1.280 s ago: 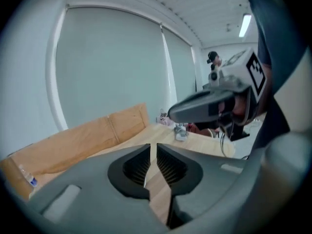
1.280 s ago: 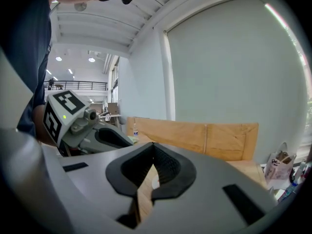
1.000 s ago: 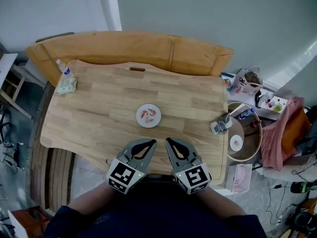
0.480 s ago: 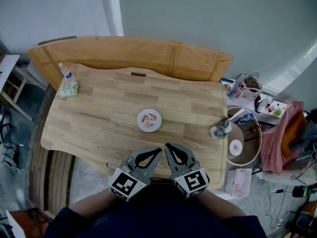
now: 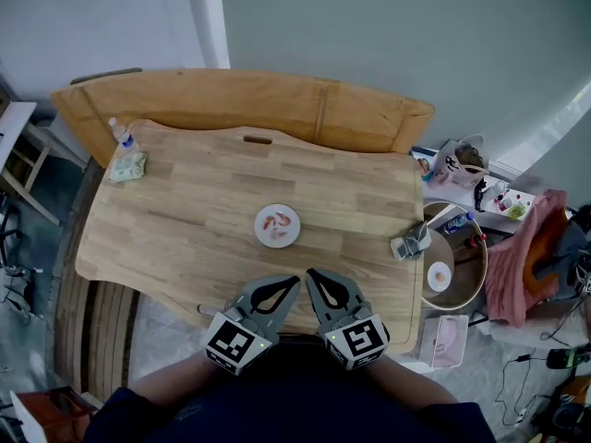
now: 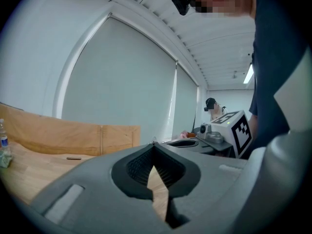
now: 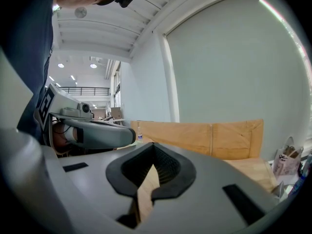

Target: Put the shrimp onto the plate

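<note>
Both grippers are held side by side at the table's [image 5: 185, 210] near edge: the left gripper [image 5: 290, 281] has its fingers [image 6: 136, 172] pressed together with nothing between them, and the right gripper [image 5: 314, 276] likewise has its fingers [image 7: 168, 167] closed on nothing. Pink shrimp [image 5: 277, 220] lie on the small white plate [image 5: 277, 241] near the middle of the table, well apart from both grippers. At the far left corner a bottle [image 5: 120, 134] stands beside a crumpled greenish bundle [image 5: 127, 166].
</note>
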`<state>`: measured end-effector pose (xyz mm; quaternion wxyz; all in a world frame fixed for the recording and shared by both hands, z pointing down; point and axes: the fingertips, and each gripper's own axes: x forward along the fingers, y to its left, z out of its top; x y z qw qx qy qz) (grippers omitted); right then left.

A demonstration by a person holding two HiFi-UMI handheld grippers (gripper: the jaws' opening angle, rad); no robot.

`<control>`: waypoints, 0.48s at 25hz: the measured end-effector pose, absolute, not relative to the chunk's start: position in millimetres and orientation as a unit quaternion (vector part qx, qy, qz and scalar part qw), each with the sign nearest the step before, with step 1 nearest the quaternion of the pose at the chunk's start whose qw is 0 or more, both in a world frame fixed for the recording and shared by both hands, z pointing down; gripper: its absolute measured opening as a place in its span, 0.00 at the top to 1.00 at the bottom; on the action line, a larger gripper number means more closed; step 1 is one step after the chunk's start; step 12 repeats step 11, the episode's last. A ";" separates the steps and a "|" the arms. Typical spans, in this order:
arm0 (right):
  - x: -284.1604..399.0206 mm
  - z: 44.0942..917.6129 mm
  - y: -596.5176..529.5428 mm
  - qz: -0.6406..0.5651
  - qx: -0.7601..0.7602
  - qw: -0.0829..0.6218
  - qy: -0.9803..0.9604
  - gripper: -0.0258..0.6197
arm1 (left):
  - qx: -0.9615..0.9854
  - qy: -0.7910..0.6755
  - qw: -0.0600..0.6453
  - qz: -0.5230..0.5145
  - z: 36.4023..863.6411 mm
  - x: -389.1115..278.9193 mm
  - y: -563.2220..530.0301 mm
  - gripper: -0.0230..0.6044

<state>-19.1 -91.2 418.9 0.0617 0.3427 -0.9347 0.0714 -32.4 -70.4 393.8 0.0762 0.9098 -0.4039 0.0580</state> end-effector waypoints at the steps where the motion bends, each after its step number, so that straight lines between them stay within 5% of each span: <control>1: -18.9 418.9 -91.6 0.072 0.343 0.062 -0.934 0.95 | 0.910 -0.404 0.077 0.059 394.1 -32.3 -70.7 0.96; 12: -18.7 422.4 -95.0 0.070 0.343 0.069 -0.934 0.95 | 0.907 -0.408 0.083 0.064 399.9 -33.8 -75.1 0.96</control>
